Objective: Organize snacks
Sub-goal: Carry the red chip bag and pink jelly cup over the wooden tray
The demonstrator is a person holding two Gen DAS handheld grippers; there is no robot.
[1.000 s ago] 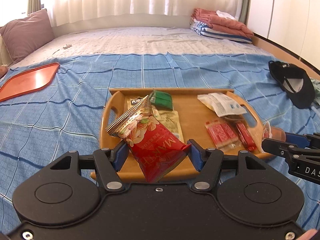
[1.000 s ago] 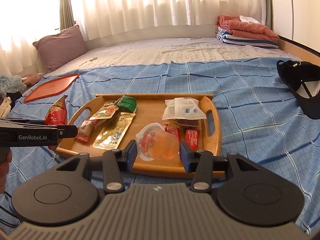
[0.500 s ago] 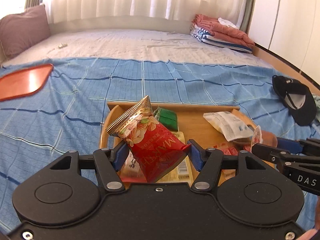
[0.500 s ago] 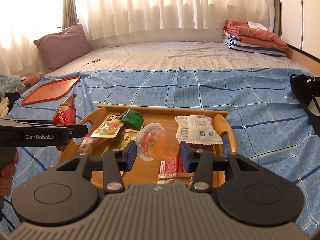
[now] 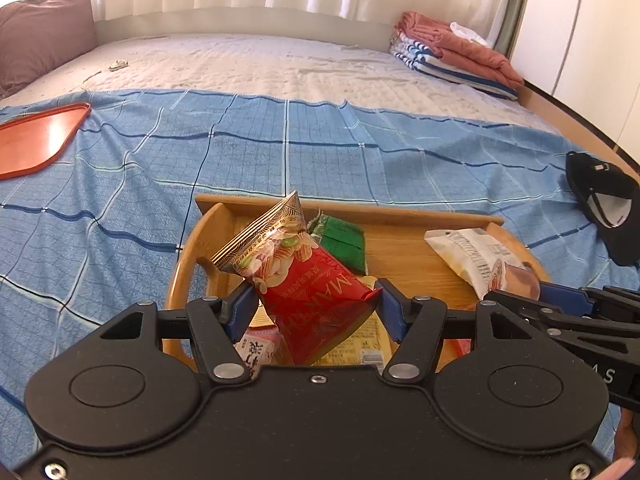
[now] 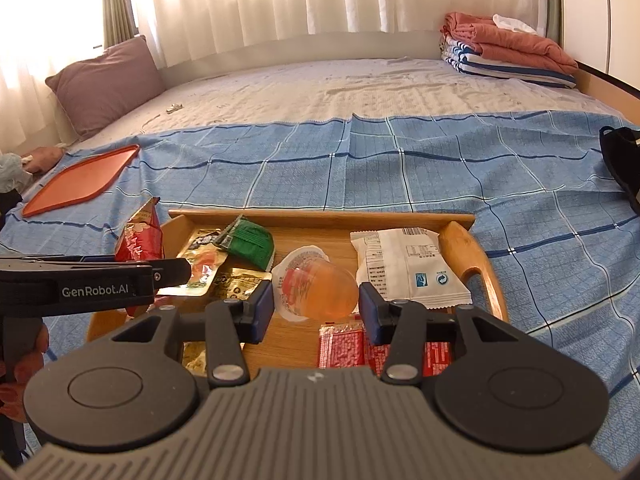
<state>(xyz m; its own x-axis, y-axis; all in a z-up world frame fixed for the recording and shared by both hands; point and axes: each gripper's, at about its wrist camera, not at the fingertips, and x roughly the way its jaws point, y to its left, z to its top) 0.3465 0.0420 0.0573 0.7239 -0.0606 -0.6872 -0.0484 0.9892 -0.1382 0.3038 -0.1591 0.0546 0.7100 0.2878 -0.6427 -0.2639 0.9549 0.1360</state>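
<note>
The red nut packet, light, crinkly and slippery, is clamped low across its belly in my left tongs and the soft, squashable jelly cup in my right tongs, both over the wooden tray on the bed.

Bed with blue checked blanket, wooden tray, orange tray.
</note>
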